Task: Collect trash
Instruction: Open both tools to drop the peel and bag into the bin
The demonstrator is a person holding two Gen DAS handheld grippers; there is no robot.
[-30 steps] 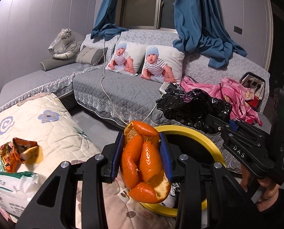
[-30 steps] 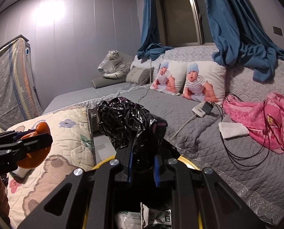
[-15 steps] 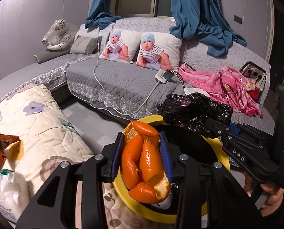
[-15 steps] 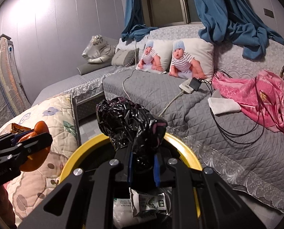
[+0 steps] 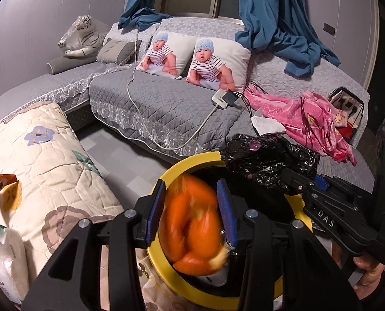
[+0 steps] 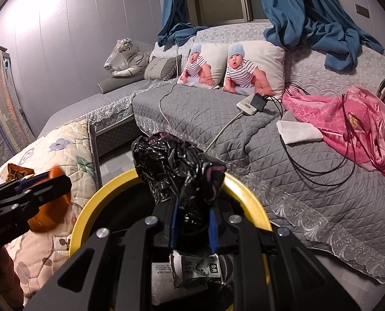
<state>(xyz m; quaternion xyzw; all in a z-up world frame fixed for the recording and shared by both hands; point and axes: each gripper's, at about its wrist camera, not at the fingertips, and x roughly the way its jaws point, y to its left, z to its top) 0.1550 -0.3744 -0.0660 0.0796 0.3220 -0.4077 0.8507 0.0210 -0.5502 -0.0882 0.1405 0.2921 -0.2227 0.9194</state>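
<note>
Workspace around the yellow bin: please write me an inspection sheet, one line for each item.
Surface: quilted floral cover left of the bin.
Job's things: yellow-rimmed bin with a printed wrapper inside; orange peel; black crumpled bag.
Clutter: snack wrapper and white pack on the cover.
Grippers: left claw has just been opening, blurred peel between its jaws above the bin; right claw has just been opening, bag between its jaws.
Cables: white power strip with cords on the grey sofa.
Surroundings: blue curtains, pink cloth.
</note>
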